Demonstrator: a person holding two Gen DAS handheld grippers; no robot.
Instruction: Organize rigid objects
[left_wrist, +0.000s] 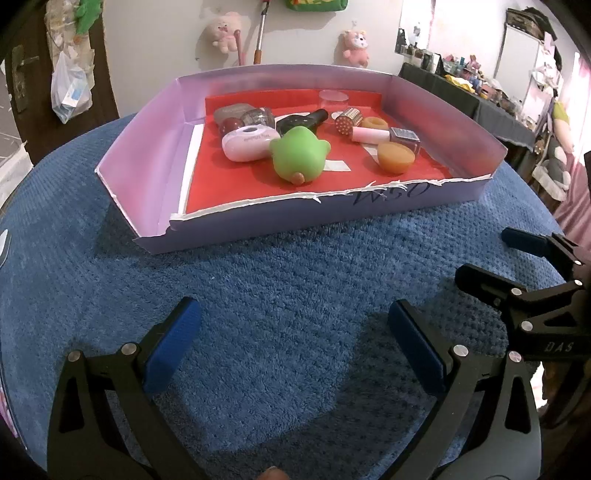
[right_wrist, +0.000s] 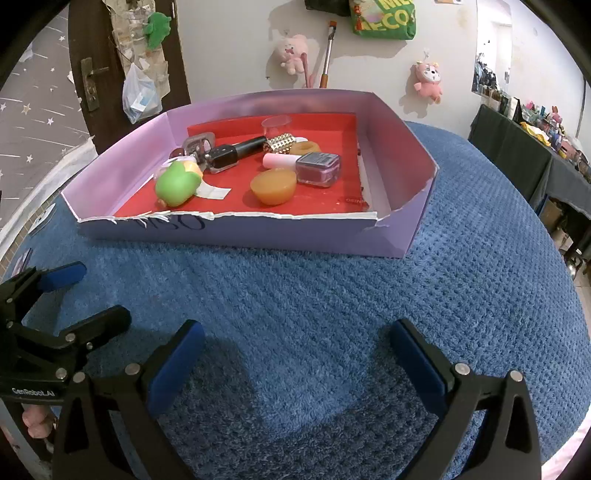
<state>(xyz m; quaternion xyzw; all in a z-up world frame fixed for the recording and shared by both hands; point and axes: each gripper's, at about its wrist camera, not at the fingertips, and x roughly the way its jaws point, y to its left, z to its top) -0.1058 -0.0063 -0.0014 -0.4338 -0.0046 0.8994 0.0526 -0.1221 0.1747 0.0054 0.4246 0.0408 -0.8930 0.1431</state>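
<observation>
A lilac cardboard box (left_wrist: 155, 133) (right_wrist: 399, 147) with a red floor stands on the blue towel. Inside lie a green toy duck (left_wrist: 299, 157) (right_wrist: 175, 184), a white oval case (left_wrist: 247, 142), a dark nail-polish bottle (left_wrist: 301, 120) (right_wrist: 232, 153), a purple one with a pink cap (left_wrist: 402, 138) (right_wrist: 317, 168), an orange soap-like disc (left_wrist: 395, 157) (right_wrist: 273, 186), a studded gold cylinder (left_wrist: 349, 120) (right_wrist: 280, 142) and a clear cup (right_wrist: 276, 125). My left gripper (left_wrist: 295, 332) hangs open over bare towel in front of the box. My right gripper (right_wrist: 297, 350) is open too, empty, beside it.
The blue towel (left_wrist: 277, 288) (right_wrist: 332, 295) covers a round surface that drops off at the sides. Each gripper shows in the other's view: right gripper (left_wrist: 491, 258), left gripper (right_wrist: 92, 295). A cluttered dark table (right_wrist: 524, 147) stands far right; plush toys hang on the wall.
</observation>
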